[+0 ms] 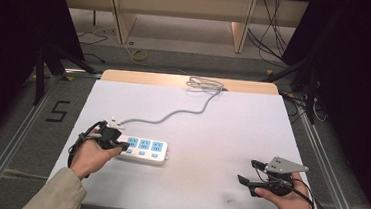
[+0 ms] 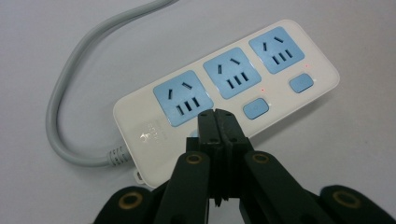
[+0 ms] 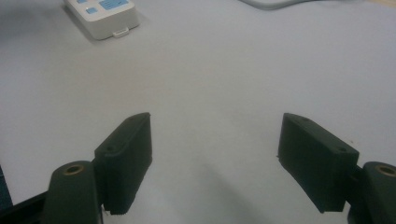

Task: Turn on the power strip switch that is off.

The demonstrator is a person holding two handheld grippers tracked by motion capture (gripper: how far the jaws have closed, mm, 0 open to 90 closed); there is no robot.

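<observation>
A white power strip (image 1: 144,150) with three blue sockets lies at the table's left, and its grey cable (image 1: 172,114) snakes toward the far edge. In the left gripper view the strip (image 2: 224,79) shows two blue switches (image 2: 256,108) with small red lights beside them. My left gripper (image 2: 215,114) is shut, its tips resting on the strip just below the nearest socket, where a third switch is mostly hidden. From above, the left gripper (image 1: 120,144) sits at the strip's left end. My right gripper (image 1: 247,171) stands open over bare table at the right; its jaws (image 3: 215,135) hold nothing, and the strip's end (image 3: 105,16) lies far off.
The cable ends in a loose coil (image 1: 205,84) at the table's far wooden edge (image 1: 140,77). The white tabletop (image 1: 211,136) spreads between the two grippers. Metal rails (image 1: 320,155) run along both sides, and a "5" mark (image 1: 58,110) is on the floor at left.
</observation>
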